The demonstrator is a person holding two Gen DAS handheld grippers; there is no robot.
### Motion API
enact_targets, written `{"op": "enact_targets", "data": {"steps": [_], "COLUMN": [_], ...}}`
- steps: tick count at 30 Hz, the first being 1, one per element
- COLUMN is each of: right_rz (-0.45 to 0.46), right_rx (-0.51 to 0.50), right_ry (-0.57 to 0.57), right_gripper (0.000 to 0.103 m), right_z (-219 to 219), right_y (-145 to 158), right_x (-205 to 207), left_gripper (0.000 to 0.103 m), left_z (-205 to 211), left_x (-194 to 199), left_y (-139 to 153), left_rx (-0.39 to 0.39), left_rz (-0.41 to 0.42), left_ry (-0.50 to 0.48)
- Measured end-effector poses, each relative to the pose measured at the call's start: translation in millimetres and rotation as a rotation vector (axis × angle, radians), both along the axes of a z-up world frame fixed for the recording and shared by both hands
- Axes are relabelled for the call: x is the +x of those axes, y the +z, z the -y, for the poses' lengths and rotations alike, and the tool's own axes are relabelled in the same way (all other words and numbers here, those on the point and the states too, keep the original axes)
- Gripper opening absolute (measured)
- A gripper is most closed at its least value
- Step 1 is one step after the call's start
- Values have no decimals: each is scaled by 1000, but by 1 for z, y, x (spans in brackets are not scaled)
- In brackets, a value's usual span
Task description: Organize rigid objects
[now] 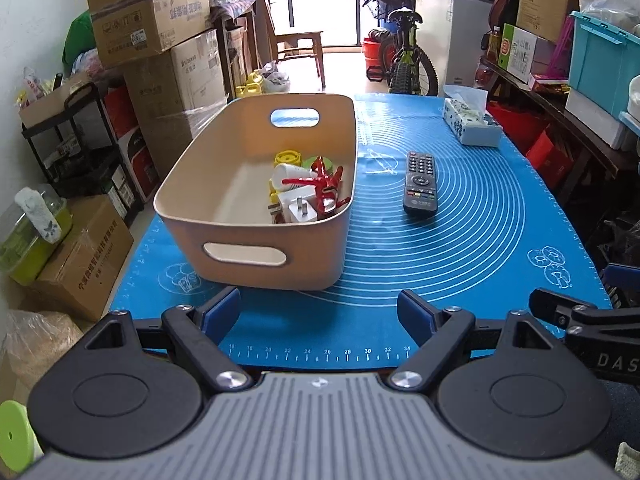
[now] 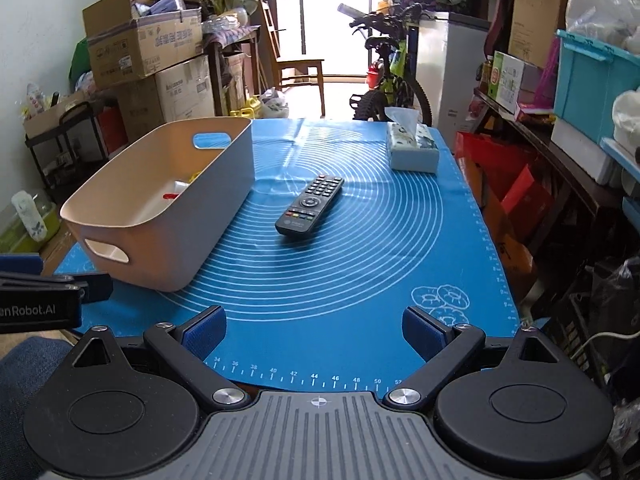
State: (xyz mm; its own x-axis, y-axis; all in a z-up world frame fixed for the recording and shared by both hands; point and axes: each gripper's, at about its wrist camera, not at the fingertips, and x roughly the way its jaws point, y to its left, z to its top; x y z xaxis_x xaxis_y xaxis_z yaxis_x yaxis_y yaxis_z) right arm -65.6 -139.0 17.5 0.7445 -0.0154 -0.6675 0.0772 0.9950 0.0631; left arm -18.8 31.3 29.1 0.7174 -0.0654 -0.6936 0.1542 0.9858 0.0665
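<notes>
A beige bin with cut-out handles stands on the blue mat, left of centre. Inside it lie several small things: a red toy, a white plug and yellow pieces. A black remote control lies flat on the mat to the bin's right. My left gripper is open and empty above the mat's near edge, in front of the bin. In the right wrist view the bin is at the left and the remote ahead. My right gripper is open, nothing between its fingers.
A tissue box sits at the mat's far right. Stacked cardboard boxes and a black shelf crowd the left side. A bicycle stands beyond the table. Shelving with a teal crate runs along the right.
</notes>
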Motion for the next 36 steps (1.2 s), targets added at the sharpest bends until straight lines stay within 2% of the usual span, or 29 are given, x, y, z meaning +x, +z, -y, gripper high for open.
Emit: {"op": "enact_targets", "data": {"steps": [36], "right_rz": [6], "right_rx": [-21], "right_ry": [-8], "right_gripper": [95], "right_z": [-1], "right_y": [-1], "right_x": [0], "left_gripper": [85], "left_z": [4], "left_x": [0], "left_y": [-4], "left_rx": [23], "left_rz": [-12], "left_ry": [-15]}}
